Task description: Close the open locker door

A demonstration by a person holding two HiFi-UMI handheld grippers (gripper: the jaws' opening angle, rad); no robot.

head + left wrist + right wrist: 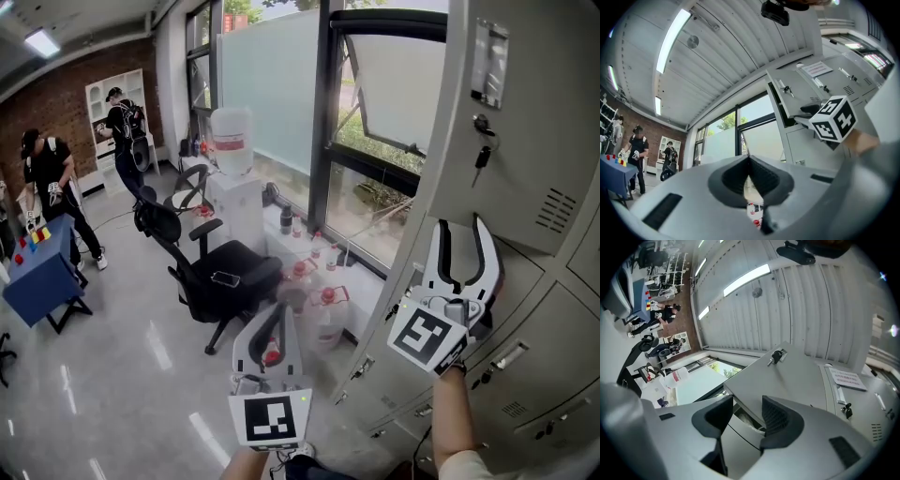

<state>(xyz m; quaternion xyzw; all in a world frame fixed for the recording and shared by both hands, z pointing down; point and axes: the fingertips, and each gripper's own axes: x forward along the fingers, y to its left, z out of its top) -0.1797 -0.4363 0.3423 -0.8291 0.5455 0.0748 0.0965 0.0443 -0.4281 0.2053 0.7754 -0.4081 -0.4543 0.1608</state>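
Right gripper (pixel 461 228), jaws spread on nothing, points up at the lower edge of the open locker door (pixel 534 94) filling the frame's upper right, much nearer it than the left gripper (pixel 278 314), jaws pressed together, at bottom centre.

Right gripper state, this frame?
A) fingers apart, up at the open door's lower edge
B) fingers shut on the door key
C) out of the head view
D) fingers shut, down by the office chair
A: the right gripper has its fingers spread and points up at the lower edge of the open locker door. The key hangs in the lock above it, untouched.
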